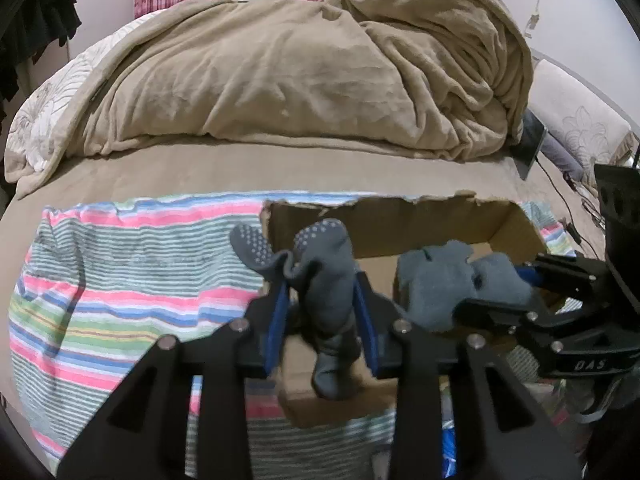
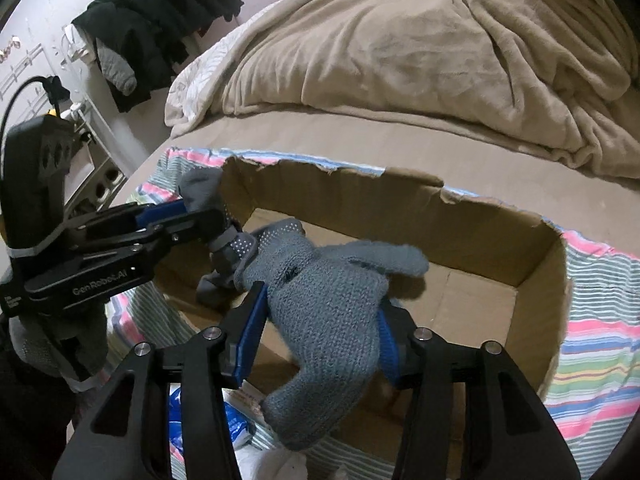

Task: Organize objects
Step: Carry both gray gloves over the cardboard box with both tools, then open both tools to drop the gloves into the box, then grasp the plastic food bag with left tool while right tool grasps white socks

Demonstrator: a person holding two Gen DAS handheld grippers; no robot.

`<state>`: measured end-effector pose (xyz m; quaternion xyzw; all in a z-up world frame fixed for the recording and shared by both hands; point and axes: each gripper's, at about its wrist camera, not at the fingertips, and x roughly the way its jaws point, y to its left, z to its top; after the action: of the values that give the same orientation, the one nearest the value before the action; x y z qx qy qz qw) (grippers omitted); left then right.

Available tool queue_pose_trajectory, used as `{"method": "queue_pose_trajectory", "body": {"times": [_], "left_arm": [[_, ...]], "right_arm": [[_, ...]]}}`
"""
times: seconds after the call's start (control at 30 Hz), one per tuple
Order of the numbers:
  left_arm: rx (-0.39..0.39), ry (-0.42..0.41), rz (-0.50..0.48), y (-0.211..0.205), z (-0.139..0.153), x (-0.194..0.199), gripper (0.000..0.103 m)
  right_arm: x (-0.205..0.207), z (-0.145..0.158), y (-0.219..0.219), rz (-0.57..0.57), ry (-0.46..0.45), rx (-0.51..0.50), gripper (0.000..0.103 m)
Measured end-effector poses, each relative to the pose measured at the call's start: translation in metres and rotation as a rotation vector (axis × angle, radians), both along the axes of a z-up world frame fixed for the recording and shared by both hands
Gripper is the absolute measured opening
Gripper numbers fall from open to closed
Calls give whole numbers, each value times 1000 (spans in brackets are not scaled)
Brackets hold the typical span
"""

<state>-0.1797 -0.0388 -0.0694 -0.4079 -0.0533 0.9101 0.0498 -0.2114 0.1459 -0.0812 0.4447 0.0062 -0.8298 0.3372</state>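
Our left tool (image 1: 320, 308) fills the lower middle of its own view, its blue-lined fingers (image 1: 277, 320) pinching a dark grey sock (image 1: 324, 280) with pale grip dots on the sole. The dotted ends stick up above the fingertips in the centre of the frame, and the rest droops down between the fingers, over the near left corner of the cardboard box (image 1: 420, 216). In the right wrist view this tool (image 2: 208, 220) comes in from the left edge, and the dotted sock (image 2: 236, 252) hangs from it at the box's left wall.

Our right tool (image 2: 320, 316) sits low in the centre of its view, pinching a lighter grey knitted sock (image 2: 324, 312) between its blue pads (image 2: 252, 328). One end spreads toward the upper right over the open box (image 2: 520, 248); the other hangs down toward the bottom of the frame, past the near wall. In the left wrist view the right tool (image 1: 516, 284) enters from the right edge with the knitted sock (image 1: 440, 284) bunched at its tip, above the box interior.

The two socks appear to touch or overlap just left of centre in the right wrist view; we cannot tell which.

The box, with torn upper edges, rests on a striped cloth (image 1: 132, 280) spread over the bed (image 1: 280, 164). A rumpled tan blanket (image 1: 304, 64) fills the upper part of both views, and dark clothes (image 2: 156, 20) hang at the upper left of the right wrist view.
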Motion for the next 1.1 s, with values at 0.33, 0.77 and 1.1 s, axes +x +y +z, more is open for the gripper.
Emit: {"method": "queue_pose_trajectory", "body": {"times": [0.33, 0.77, 1.1], "left_arm": [[-5, 39, 0, 7, 21, 24, 75], [-2, 70, 24, 0, 41, 75, 76], [3, 49, 24, 2, 36, 108, 78]], "right_arm": [[11, 16, 15, -70, 54, 6, 78], [51, 40, 41, -126, 81, -4, 78], [80, 46, 55, -150, 97, 8, 78]]}}
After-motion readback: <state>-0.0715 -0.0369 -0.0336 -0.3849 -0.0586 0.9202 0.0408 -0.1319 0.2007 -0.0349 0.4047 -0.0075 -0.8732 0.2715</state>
